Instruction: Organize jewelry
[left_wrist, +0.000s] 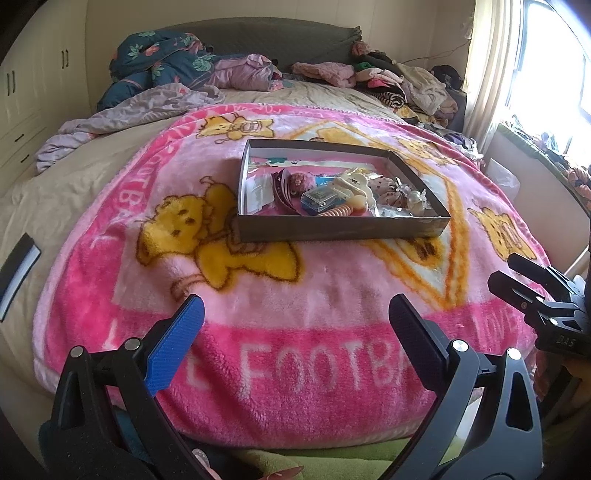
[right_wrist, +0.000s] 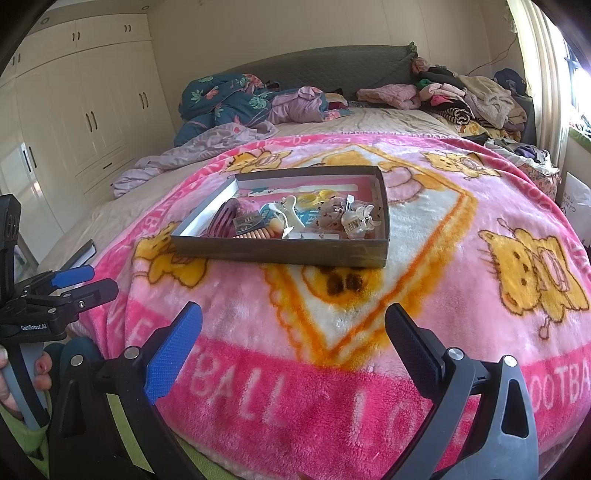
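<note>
A shallow dark cardboard box (left_wrist: 340, 227) sits on a pink cartoon blanket (left_wrist: 295, 332) on the bed; it also shows in the right wrist view (right_wrist: 280, 253). Inside lie several hair clips and trinkets: a cream claw clip (left_wrist: 351, 184), a clear claw clip (right_wrist: 356, 221), a dark pink comb (right_wrist: 221, 221), a small clear case (left_wrist: 319, 201). My left gripper (left_wrist: 295, 314) is open and empty, well short of the box. My right gripper (right_wrist: 293, 321) is open and empty, also short of the box. Each gripper shows at the edge of the other's view.
Piles of clothes (right_wrist: 469, 96) and a rumpled blue floral quilt (right_wrist: 229, 99) lie at the head of the bed. White wardrobes (right_wrist: 85, 110) stand on the left. A curtained window (left_wrist: 535, 74) is on the right. A dark flat object (left_wrist: 16, 273) lies at the bed's left edge.
</note>
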